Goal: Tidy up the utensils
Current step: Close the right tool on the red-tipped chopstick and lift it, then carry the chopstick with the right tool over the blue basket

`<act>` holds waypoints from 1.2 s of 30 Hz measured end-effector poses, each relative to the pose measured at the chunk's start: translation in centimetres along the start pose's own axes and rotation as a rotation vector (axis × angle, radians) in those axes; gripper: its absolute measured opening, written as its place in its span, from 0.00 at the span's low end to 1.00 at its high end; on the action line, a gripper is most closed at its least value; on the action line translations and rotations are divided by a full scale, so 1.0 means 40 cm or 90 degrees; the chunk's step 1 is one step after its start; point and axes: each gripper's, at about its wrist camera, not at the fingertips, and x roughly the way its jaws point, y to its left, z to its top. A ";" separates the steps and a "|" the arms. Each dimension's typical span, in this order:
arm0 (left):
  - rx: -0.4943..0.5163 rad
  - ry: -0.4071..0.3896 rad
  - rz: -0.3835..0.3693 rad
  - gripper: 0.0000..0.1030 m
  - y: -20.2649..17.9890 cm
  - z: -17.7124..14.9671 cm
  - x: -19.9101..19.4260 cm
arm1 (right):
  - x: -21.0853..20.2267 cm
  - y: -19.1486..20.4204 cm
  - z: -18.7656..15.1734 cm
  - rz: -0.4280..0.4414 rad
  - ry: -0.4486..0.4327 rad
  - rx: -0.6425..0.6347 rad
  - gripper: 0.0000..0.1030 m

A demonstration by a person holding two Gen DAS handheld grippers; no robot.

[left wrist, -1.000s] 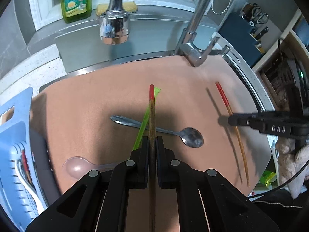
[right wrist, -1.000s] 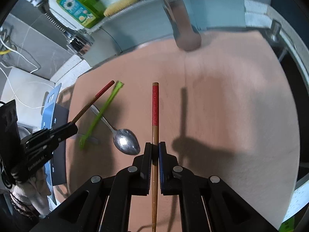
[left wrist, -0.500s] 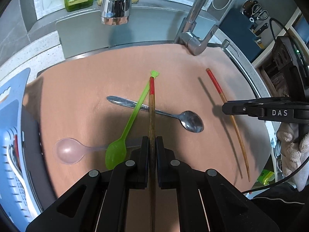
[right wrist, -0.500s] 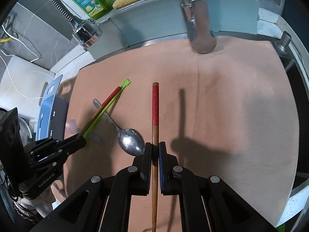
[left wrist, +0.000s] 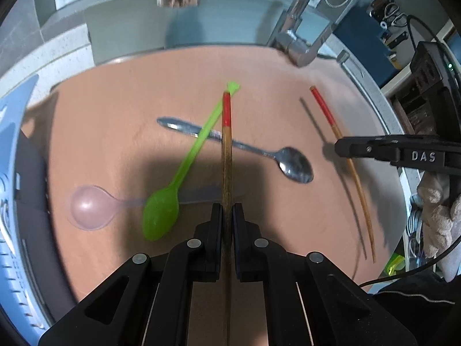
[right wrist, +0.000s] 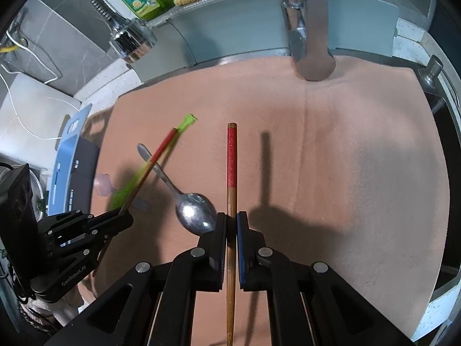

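Peach-pink mat (left wrist: 100, 115) covers the counter; left gripper (left wrist: 227, 216) and right gripper (right wrist: 231, 225) each have jaws clamped on a red-tipped bamboo chopstick (left wrist: 226, 150) (right wrist: 231, 173). Steel spoon (left wrist: 296, 164), green plastic spoon (left wrist: 161, 213) lie ahead of the left jaws.

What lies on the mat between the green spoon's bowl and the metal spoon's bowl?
In the left wrist view, the left tool's chopstick crosses between green spoon and metal spoon.
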 end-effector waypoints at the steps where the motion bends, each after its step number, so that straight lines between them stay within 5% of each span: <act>1: 0.001 0.007 0.000 0.05 0.001 0.000 0.007 | 0.003 -0.007 -0.002 0.000 0.002 0.004 0.06; 7: 0.013 0.024 0.003 0.05 -0.007 0.013 0.019 | -0.001 -0.037 -0.011 0.008 0.000 0.024 0.06; 17: -0.034 -0.037 -0.051 0.05 -0.003 0.025 -0.067 | -0.055 -0.035 0.004 0.037 -0.039 0.035 0.06; 24: -0.054 -0.044 -0.041 0.05 0.020 -0.008 -0.092 | -0.054 0.012 0.031 0.036 -0.052 0.009 0.06; 36: -0.105 -0.132 -0.039 0.05 0.081 -0.024 -0.241 | -0.064 0.108 0.052 0.054 -0.069 -0.037 0.06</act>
